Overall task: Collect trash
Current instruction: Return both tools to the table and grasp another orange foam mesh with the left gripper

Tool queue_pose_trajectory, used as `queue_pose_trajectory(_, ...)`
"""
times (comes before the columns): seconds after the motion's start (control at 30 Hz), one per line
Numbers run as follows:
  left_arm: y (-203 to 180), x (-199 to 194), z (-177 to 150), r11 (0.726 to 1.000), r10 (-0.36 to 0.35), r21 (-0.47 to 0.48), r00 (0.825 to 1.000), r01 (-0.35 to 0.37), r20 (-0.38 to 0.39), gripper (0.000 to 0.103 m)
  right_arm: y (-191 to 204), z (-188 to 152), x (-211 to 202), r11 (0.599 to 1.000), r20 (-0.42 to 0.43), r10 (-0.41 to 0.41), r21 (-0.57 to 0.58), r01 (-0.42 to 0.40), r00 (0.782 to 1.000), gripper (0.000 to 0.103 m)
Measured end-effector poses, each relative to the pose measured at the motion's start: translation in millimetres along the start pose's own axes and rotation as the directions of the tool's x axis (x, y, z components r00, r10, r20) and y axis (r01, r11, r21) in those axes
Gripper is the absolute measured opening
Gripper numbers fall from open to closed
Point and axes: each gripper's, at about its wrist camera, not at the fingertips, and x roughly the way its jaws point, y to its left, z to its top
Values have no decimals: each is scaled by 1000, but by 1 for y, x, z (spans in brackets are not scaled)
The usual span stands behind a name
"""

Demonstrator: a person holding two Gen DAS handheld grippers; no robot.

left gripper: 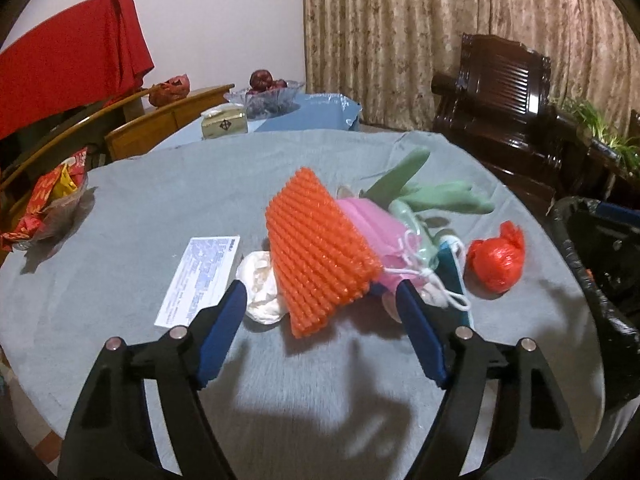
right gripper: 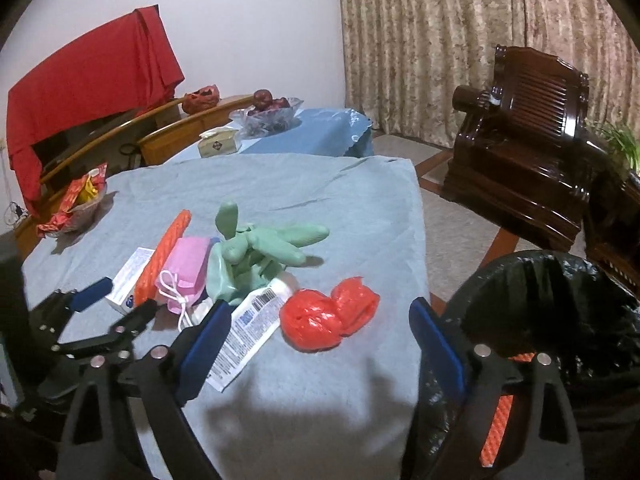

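Several trash items lie clustered on the grey-covered counter (left gripper: 160,200), beside the black-lined bin (right gripper: 560,320). Left tool (left gripper: 318,300): jaws apart, flanking the tilted orange spiked mat (left gripper: 316,248), not clamped. Right tool (right gripper: 320,316): jaws apart, empty, before the red plastic bag (right gripper: 328,316). Judged handling: mat light and flexible, so pinch one edge; bag soft and slippery, so grip the bunched middle.
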Motion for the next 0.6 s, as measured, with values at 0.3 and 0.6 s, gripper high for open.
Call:
queue_pose_trajectory(0.3, 5, 19, 3, 1000, -17, -2, 1000, 17, -10, 40, 18, 6, 11, 999, -2, 35, -40, -35, 999, 83)
queue_pose_trajectory(0.6, 29, 3, 4, 997, -38, -70, 999, 40, 19, 13, 45, 14, 18, 990, -9, 127, -57, -128, 992, 72)
